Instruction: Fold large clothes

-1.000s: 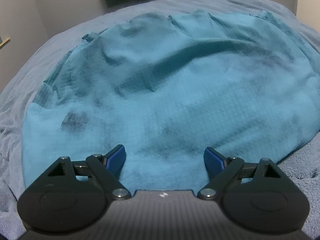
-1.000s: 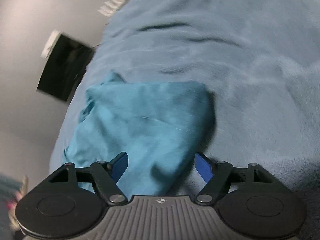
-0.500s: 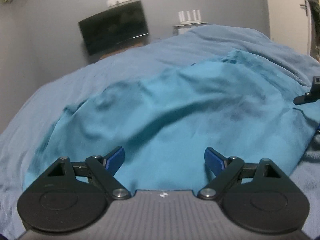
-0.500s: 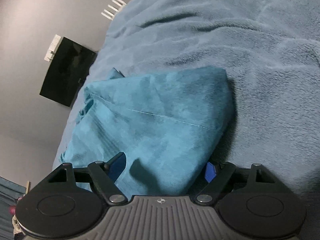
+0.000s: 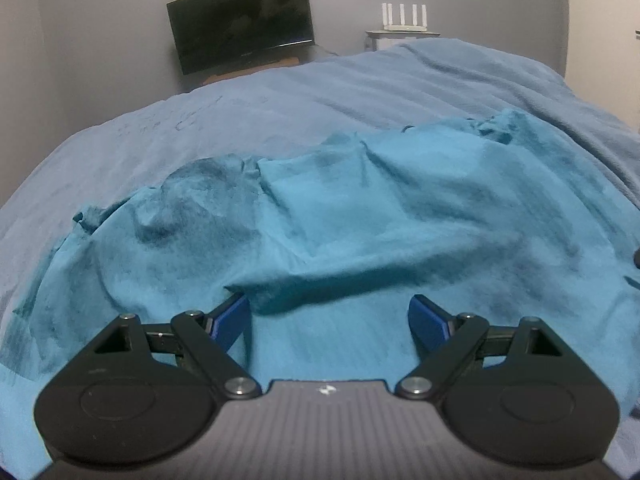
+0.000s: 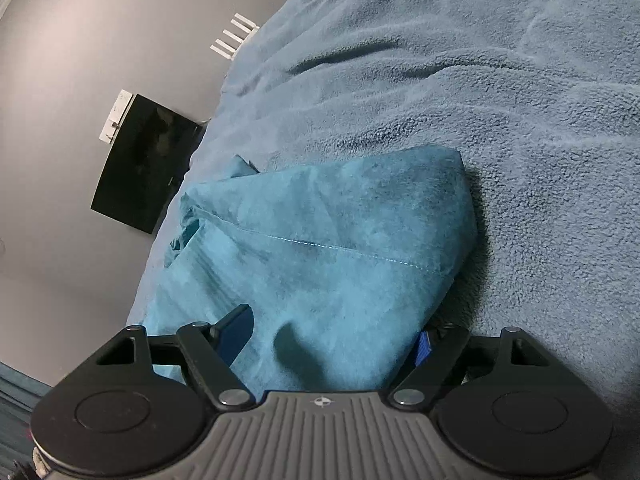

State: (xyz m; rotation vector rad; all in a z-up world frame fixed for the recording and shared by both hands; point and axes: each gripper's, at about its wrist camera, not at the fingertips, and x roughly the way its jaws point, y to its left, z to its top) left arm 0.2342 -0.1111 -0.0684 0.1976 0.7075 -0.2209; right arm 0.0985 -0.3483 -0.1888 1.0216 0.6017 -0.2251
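Note:
A large teal garment (image 5: 360, 208) lies rumpled across a blue fleece bed cover (image 5: 280, 112). My left gripper (image 5: 330, 320) is open, low over the garment's near edge, with a raised fold of cloth just ahead of the left fingertip. In the right wrist view the garment (image 6: 320, 248) shows a stitched seam and a folded corner at the right. My right gripper (image 6: 332, 336) is open with the garment's edge lying between its fingers; the right fingertip is partly hidden under the cloth.
A dark monitor (image 5: 240, 20) stands against the grey wall beyond the bed, also in the right wrist view (image 6: 140, 168). A white router (image 5: 404, 16) sits on a small stand at the back right. The blue bed cover (image 6: 500, 100) spreads to the right.
The left gripper has dropped and tilted up, so the wall and monitor came into view and a fold now rises near its fingers. The right gripper moved in onto the garment's edge.

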